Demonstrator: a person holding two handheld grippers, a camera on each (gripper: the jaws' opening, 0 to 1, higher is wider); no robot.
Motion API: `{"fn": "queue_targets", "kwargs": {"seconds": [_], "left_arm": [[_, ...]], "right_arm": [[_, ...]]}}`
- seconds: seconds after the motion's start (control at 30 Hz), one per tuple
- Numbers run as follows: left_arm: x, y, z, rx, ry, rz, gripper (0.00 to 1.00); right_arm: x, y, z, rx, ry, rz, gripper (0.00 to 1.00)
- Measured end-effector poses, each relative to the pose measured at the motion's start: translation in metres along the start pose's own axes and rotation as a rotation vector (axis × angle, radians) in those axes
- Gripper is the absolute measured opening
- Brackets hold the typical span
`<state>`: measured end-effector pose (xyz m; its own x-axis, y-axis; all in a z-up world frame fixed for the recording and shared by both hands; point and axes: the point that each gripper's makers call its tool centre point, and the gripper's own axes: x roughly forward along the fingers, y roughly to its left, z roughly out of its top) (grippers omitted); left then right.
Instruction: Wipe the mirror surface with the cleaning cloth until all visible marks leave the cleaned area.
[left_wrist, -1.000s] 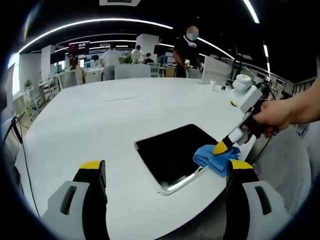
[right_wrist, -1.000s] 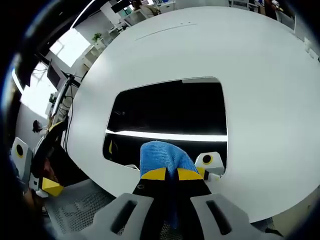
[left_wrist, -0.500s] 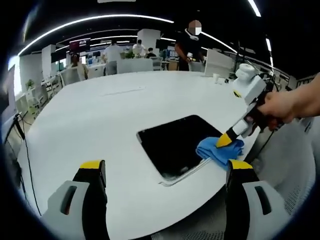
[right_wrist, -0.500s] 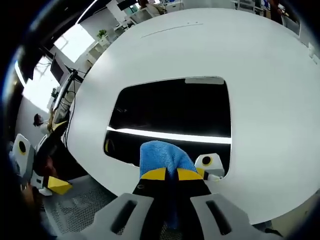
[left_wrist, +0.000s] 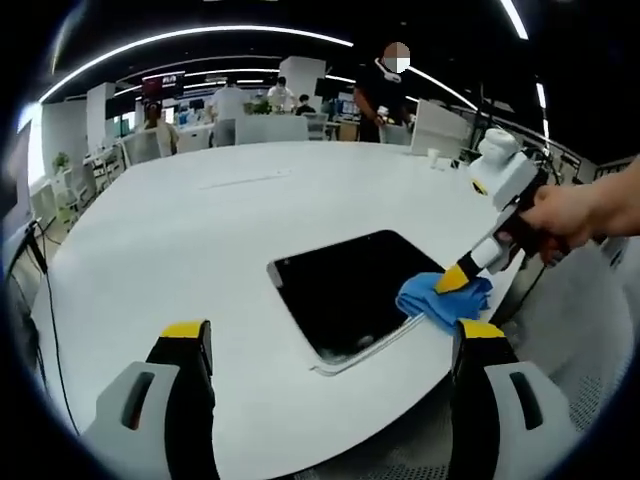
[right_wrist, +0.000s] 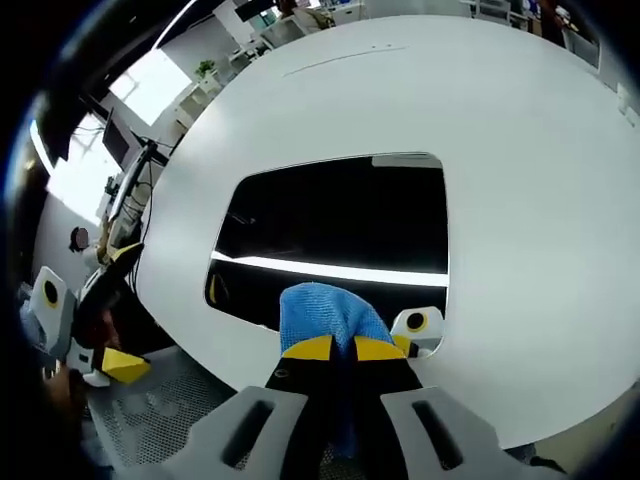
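Pinching the blue cloth (right_wrist: 322, 312), the right claw (right_wrist: 333, 348) rubs the mirror's (right_wrist: 340, 215) near edge; left claw (left_wrist: 330, 345) gapes empty; cloth may slip off the bench (right_wrist: 520, 150)

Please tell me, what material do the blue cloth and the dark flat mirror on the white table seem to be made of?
The blue cleaning cloth looks like soft microfibre: matte, finely napped, bunching in folds between the right gripper jaws. The dark rectangular mirror looks like glossy glass, reflecting a bright ceiling light strip; its backing cannot be told. The round white table seems smooth laminate, probably.
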<state>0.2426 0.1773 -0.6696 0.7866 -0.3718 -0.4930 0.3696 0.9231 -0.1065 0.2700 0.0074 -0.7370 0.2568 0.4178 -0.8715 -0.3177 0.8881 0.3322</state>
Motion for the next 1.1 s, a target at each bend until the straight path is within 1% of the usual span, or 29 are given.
{"fn": "queue_targets", "kwargs": {"seconds": [0.03,0.1,0.13,0.17,0.23,0.27,0.33,0.47,0.5,0.57,0.63,0.67,0.73,0.83,0.9,0.97,1.1], "left_arm": [[0.001,0.001,-0.005,-0.009,0.024,-0.003,0.99],[0.001,0.002,-0.003,-0.005,0.011,0.004,0.99],[0.001,0.002,-0.001,-0.002,-0.009,-0.005,0.99],[0.0,0.0,-0.003,-0.014,-0.004,-0.016,0.99],[0.0,0.002,-0.012,-0.002,0.045,-0.011,0.98],[0.0,0.003,-0.011,0.013,0.037,-0.006,0.98],[0.001,0.007,-0.01,0.006,0.035,-0.007,0.98],[0.0,0.015,-0.016,0.014,0.055,0.003,0.98],[-0.002,0.017,-0.021,-0.002,0.079,0.01,0.98],[-0.001,0.017,-0.02,-0.011,0.074,0.006,0.96],[-0.002,0.015,-0.016,0.004,0.052,0.006,0.95],[-0.002,0.016,-0.016,0.003,0.053,0.008,0.96],[-0.002,0.018,-0.016,-0.004,0.056,0.02,0.99],[-0.002,0.017,-0.016,0.001,0.056,0.02,0.99],[-0.001,0.017,-0.016,-0.001,0.055,0.013,0.99],[-0.002,0.018,-0.015,0.003,0.046,0.018,0.99],[-0.002,0.018,-0.016,0.001,0.052,0.018,0.99]], "right_arm": [[0.0,-0.001,0.0,0.002,-0.001,0.001,0.0],[-0.001,-0.003,0.0,0.003,-0.002,0.001,0.0],[-0.001,-0.005,0.0,0.005,-0.004,0.002,0.0],[-0.001,-0.006,0.0,0.006,-0.004,0.002,0.0],[0.0,-0.01,0.001,0.012,-0.004,0.001,0.0],[-0.001,-0.011,0.001,0.012,-0.003,-0.001,0.0],[-0.002,-0.015,0.002,0.012,-0.002,-0.006,0.0],[-0.003,-0.021,0.002,0.01,0.002,-0.016,0.0],[-0.004,-0.023,0.002,0.011,0.003,-0.019,0.0],[-0.006,-0.026,0.001,0.011,0.003,-0.023,0.0],[-0.007,-0.028,0.0,0.013,0.003,-0.025,0.0],[-0.008,-0.029,0.0,0.012,0.003,-0.027,0.0],[-0.01,-0.032,0.0,0.009,0.004,-0.035,0.0],[-0.011,-0.036,0.0,0.005,0.005,-0.042,0.0],[-0.011,-0.036,0.0,0.018,0.007,-0.04,0.0],[-0.011,-0.035,0.0,0.011,0.009,-0.044,0.0],[-0.013,-0.038,0.0,-0.011,0.007,-0.056,0.0]]}}
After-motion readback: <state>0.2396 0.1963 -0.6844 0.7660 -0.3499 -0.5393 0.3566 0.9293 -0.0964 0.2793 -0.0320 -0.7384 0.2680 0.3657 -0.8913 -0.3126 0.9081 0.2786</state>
